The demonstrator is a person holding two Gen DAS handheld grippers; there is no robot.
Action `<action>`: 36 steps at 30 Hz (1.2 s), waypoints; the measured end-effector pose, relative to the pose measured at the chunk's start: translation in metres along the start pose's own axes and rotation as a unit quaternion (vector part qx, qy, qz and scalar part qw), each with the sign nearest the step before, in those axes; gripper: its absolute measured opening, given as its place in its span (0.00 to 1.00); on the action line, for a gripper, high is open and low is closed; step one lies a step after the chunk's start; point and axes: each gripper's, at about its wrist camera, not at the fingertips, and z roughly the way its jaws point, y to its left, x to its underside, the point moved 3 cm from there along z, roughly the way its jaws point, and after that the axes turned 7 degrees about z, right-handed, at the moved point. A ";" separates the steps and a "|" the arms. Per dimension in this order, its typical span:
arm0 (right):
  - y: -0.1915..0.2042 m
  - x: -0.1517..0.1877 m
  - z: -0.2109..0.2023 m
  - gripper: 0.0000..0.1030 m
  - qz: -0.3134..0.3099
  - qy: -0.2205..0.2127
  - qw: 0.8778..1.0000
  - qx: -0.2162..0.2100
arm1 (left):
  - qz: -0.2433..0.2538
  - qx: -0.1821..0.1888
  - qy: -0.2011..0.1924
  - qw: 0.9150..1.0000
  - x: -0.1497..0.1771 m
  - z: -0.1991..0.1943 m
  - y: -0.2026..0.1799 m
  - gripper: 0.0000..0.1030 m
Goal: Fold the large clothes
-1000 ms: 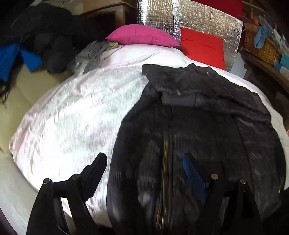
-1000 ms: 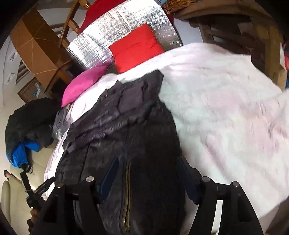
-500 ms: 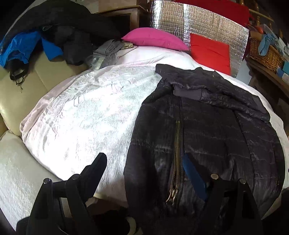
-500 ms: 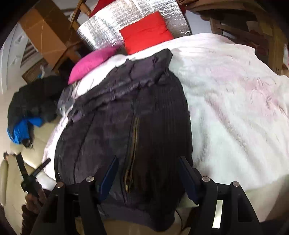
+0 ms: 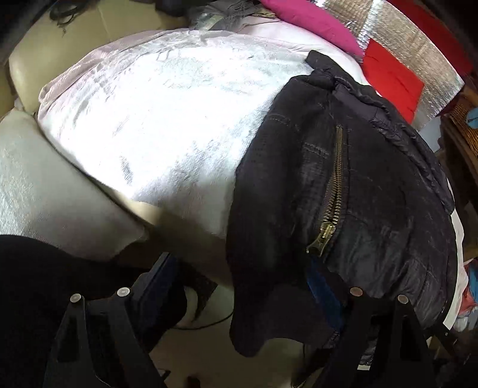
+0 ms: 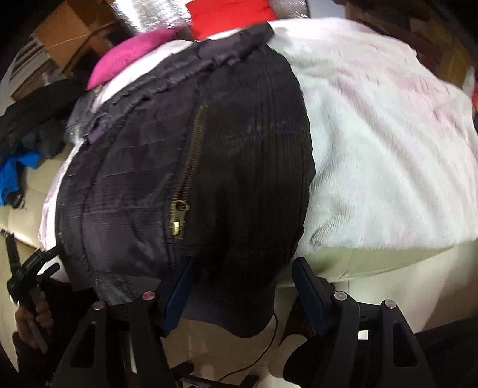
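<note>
A dark quilted jacket (image 5: 358, 167) with a brass zipper (image 5: 336, 179) lies front up on the bed, its hem hanging over the near edge. My left gripper (image 5: 242, 286) is open, and the hem's left corner hangs between its fingers without being pressed. In the right wrist view the jacket (image 6: 227, 143) fills the middle, its zipper pull (image 6: 179, 218) near the hem. My right gripper (image 6: 243, 286) is open around the hem's right part, the right pad clear of the cloth. The left gripper (image 6: 27, 274) shows at the far left in a hand (image 6: 33, 313).
A white-pink blanket (image 5: 164, 119) covers the bed. A pink pillow (image 5: 313, 21), a red cushion (image 5: 391, 80) and a silver foil panel (image 5: 418, 47) stand at the head. Dark and blue clothes (image 6: 18, 167) lie on a beige seat. A cable (image 6: 263, 352) runs over the floor below.
Both grippers have sunk and drawn back to the bed's near edge, so the jacket's hem now hangs between their fingers. The left view has rolled. The jaws kept their width.
</note>
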 end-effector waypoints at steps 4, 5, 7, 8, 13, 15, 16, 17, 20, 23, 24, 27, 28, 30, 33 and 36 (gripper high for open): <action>0.005 0.004 0.010 0.69 -0.006 0.000 1.000 0.005 | 0.026 0.036 -0.003 0.999 0.006 0.005 -0.011 0.77; 0.007 0.005 0.009 0.68 -0.012 -0.002 1.000 0.004 | 0.036 0.045 -0.005 0.998 0.006 0.004 -0.014 0.59; 0.010 0.007 0.003 0.63 -0.022 -0.013 1.000 -0.006 | 0.055 0.036 -0.012 0.998 0.007 0.002 -0.020 0.56; 0.009 0.007 -0.001 0.61 -0.021 -0.017 1.000 -0.017 | 0.057 0.037 -0.013 0.998 0.007 0.001 -0.020 0.55; -0.010 0.007 0.000 0.57 0.013 0.003 1.000 -0.027 | 0.026 0.045 0.003 0.999 0.008 0.007 -0.012 0.65; -0.013 0.009 0.012 0.60 0.031 0.034 0.999 -0.015 | 0.006 0.054 0.019 0.998 0.011 0.013 -0.004 0.76; -0.013 0.012 0.020 0.62 0.035 0.056 0.998 -0.014 | -0.003 0.064 0.027 0.998 0.013 0.016 -0.003 0.76; -0.011 0.015 0.025 0.62 0.033 0.069 0.997 -0.017 | -0.009 0.075 0.036 0.996 0.014 0.018 -0.002 0.76; 0.000 0.018 0.022 0.50 -0.002 0.049 0.999 -0.001 | 0.005 0.104 0.034 0.994 0.013 0.014 -0.004 0.50; 0.008 0.020 0.004 0.31 -0.021 0.023 0.999 -0.013 | 0.028 0.099 0.017 0.995 0.012 0.001 -0.007 0.18; 0.010 0.020 -0.005 0.30 -0.023 0.012 1.000 -0.018 | 0.027 0.102 0.012 0.994 0.011 -0.003 -0.007 0.17; 0.009 0.018 -0.028 0.29 -0.015 -0.008 0.998 -0.066 | 0.023 0.114 0.000 0.993 0.008 -0.012 -0.004 0.17; 0.008 0.017 -0.029 0.30 -0.017 -0.005 0.997 -0.079 | 0.024 0.112 0.002 0.993 0.009 -0.012 -0.004 0.17; -0.001 0.018 -0.018 0.32 -0.004 0.014 0.998 -0.062 | 0.023 0.107 0.020 0.994 0.012 -0.003 -0.003 0.29; -0.008 0.023 0.007 0.35 0.033 0.054 0.997 -0.047 | 0.003 0.126 0.047 0.991 0.014 0.010 -0.002 0.59; -0.007 0.024 0.004 0.35 0.019 0.047 0.998 -0.047 | 0.022 0.124 0.052 0.991 0.017 0.011 -0.006 0.33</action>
